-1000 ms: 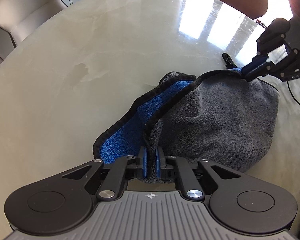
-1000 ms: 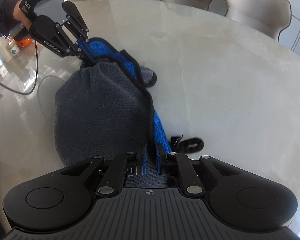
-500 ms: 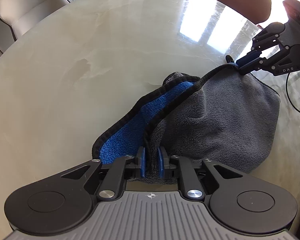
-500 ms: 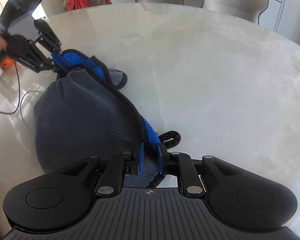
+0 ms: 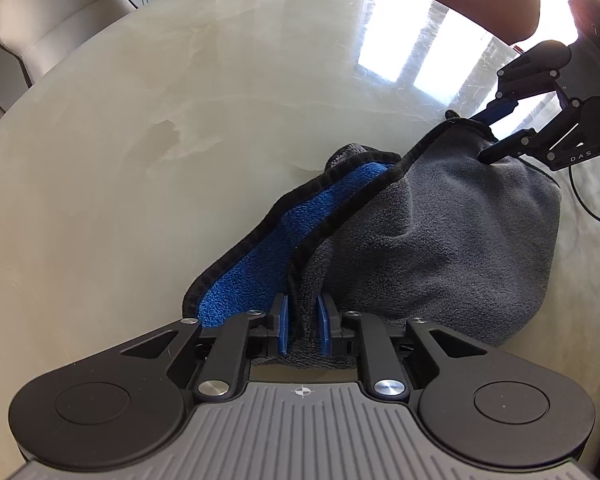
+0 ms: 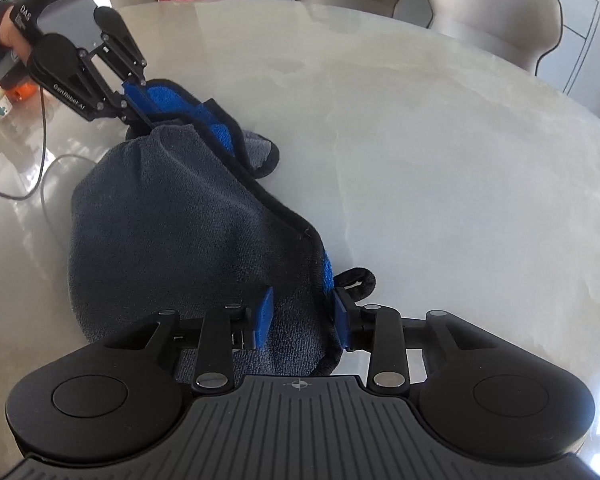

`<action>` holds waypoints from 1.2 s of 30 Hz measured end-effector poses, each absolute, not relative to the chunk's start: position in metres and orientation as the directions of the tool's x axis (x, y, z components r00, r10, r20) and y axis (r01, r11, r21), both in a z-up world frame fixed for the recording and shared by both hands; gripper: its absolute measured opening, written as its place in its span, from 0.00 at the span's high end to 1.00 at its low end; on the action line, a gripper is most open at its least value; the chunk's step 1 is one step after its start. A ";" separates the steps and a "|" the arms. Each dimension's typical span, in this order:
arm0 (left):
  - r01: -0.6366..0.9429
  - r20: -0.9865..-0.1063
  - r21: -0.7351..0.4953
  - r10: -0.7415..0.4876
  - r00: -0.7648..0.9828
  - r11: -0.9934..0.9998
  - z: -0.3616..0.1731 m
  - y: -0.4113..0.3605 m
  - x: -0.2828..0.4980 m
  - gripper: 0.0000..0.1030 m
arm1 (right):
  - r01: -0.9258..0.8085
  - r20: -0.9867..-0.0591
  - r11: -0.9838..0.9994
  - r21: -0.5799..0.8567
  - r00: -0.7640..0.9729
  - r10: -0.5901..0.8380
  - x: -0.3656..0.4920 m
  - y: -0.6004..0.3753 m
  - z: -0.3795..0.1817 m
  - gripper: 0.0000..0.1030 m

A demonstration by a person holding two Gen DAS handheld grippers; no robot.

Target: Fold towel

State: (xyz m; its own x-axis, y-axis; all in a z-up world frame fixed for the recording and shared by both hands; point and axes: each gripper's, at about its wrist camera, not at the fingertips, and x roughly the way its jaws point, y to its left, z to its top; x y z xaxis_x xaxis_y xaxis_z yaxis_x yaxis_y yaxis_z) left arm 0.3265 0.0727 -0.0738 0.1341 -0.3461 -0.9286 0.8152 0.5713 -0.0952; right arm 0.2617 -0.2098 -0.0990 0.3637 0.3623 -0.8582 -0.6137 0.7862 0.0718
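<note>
Left gripper (image 5: 303, 322) fingers narrow, pinching towel (image 5: 440, 240) corner; right gripper (image 6: 302, 320) fingers wide, cloth loose between. Likely releasing folded layer onto counter (image 5: 140, 140).

Around our marble table

We see the pale marble table (image 5: 148, 128), beige chairs (image 6: 496, 28) beyond it, and a black cable (image 6: 40, 152) lying across its top.

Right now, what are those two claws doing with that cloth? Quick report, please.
Left gripper pinching towel corner. Right gripper open, jaws straddling the far corner. Towel folded, grey side up, on table. Nothing in the way.
</note>
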 end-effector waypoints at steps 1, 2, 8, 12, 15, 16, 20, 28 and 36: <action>0.816 -0.928 -0.092 -0.346 0.137 0.571 -0.074 0.073 0.326 0.79 | -0.618 -0.859 0.783 0.071 0.361 0.363 0.262 -0.210 -0.097 0.84; 0.817 -0.928 -0.089 -0.345 0.140 0.570 -0.073 0.072 0.326 0.79 | -0.626 -0.860 0.777 0.070 0.357 0.365 0.262 -0.210 -0.095 0.86; 0.843 -0.935 -0.050 -0.322 0.148 0.535 -0.068 0.066 0.319 0.89 | -0.650 -0.843 0.757 0.062 0.372 0.389 0.256 -0.206 -0.080 0.87; 0.837 -0.927 -0.032 -0.330 0.179 0.546 -0.059 0.068 0.316 0.91 | -0.660 -0.840 0.750 0.042 0.383 0.384 0.250 -0.203 -0.074 0.88; 0.823 -0.919 -0.039 -0.344 0.193 0.566 -0.048 0.074 0.314 0.92 | -0.674 -0.840 0.739 0.001 0.400 0.366 0.243 -0.201 -0.065 0.88; 0.817 -0.916 -0.038 -0.347 0.202 0.576 -0.043 0.078 0.312 0.92 | -0.674 -0.837 0.738 -0.005 0.406 0.366 0.241 -0.202 -0.060 0.88; 0.805 -0.910 -0.015 -0.343 0.235 0.592 -0.028 0.087 0.300 0.92 | -0.673 -0.812 0.739 -0.029 0.447 0.376 0.228 -0.208 -0.033 0.88; 0.819 -0.890 0.064 -0.338 0.306 0.571 0.002 0.075 0.266 0.92 | -0.653 -0.753 0.749 -0.116 0.549 0.362 0.204 -0.222 0.023 0.88; 0.833 -0.894 0.075 -0.333 0.299 0.548 0.010 0.067 0.230 0.93 | -0.672 -0.802 0.739 -0.048 0.467 0.373 0.203 -0.216 0.004 0.85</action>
State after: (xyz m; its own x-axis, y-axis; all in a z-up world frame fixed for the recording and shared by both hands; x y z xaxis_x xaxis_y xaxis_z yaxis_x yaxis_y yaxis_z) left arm 0.2296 0.0671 0.0100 0.2992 -0.3327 -0.8943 0.8334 0.5476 0.0751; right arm 0.2026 -0.2164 0.0035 0.4669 0.3727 -0.8019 -0.6719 0.7391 -0.0477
